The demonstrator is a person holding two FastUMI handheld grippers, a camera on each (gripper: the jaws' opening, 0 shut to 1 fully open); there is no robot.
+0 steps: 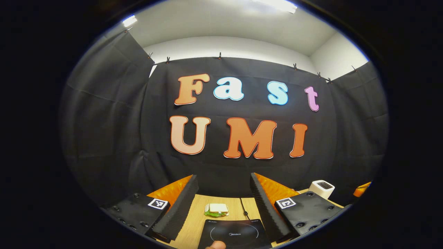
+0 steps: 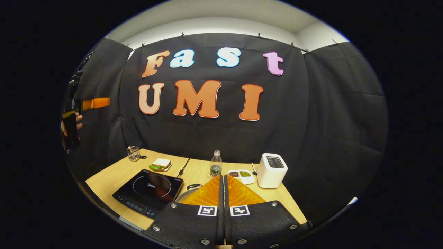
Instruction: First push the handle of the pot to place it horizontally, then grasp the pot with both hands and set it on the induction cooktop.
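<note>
Both hand-held grippers raised above the tabletop; pot not yet touched.

The left hand-held gripper [image 1: 224, 204] stands wide apart over the induction cooktop [image 1: 235, 235]; the right hand-held gripper [image 2: 222, 193] is closed, empty. The pot [image 2: 188, 193] sits just beside the induction cooktop's right edge, mostly hidden behind the right fingers, handle unseen. Risk: a blind push could shove the pot into the bottle [image 2: 216, 164] or skew it.

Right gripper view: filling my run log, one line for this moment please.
stage: pre-push | right gripper: shut, above pot | left gripper: open | induction cooktop: bare | pot: beside cooktop
</note>
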